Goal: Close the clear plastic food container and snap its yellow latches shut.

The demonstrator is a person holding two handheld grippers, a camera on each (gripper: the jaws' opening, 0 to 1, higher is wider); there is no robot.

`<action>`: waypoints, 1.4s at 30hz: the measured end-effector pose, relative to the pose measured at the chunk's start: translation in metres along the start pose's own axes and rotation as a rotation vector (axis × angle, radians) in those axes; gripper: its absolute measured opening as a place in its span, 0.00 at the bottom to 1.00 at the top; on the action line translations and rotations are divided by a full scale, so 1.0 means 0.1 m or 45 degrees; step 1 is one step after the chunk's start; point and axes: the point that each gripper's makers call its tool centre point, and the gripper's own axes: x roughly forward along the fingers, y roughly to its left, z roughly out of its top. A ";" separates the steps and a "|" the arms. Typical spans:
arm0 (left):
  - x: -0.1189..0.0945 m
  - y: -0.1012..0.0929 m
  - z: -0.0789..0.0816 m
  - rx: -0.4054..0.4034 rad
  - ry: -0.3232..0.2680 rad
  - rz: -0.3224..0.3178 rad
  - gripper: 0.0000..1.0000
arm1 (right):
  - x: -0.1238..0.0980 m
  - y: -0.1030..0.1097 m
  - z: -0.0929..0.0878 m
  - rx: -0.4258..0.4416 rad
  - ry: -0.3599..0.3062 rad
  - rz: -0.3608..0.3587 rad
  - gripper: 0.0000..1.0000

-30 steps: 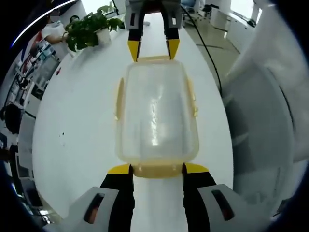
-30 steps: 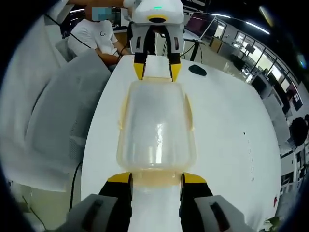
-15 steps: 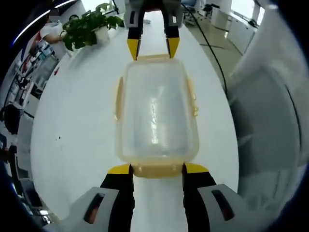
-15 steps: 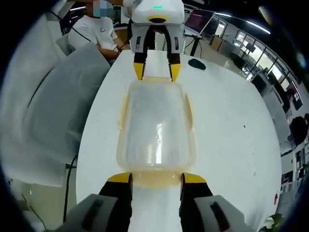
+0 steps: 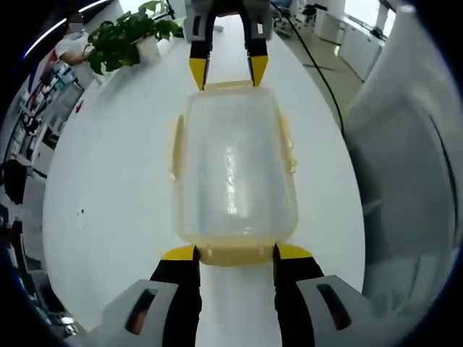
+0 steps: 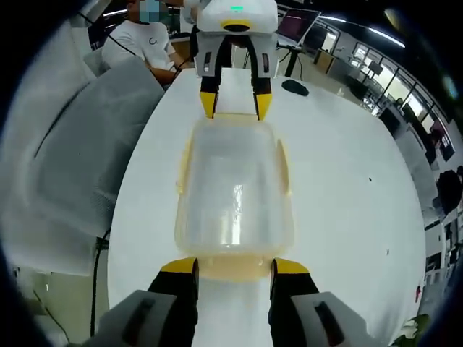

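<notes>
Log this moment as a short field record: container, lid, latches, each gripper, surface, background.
container: clear plastic food container, lying on the white table
lid: on top of the container
latches: yellow latches at both short ends and along both long sides; whether snapped shut cannot be told
left gripper: jaws apart, straddling the near end latch
right gripper: jaws apart, straddling the opposite end latch
background: potted plant, grey chair, seated person
</notes>
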 end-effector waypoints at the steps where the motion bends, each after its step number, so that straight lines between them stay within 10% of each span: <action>1: 0.02 0.00 0.00 -0.001 0.001 -0.001 0.37 | 0.01 0.00 -0.01 -0.001 0.001 0.000 0.36; 42: 0.12 -0.02 -0.04 0.010 0.011 -0.015 0.38 | 0.16 0.04 -0.08 0.008 0.035 0.008 0.37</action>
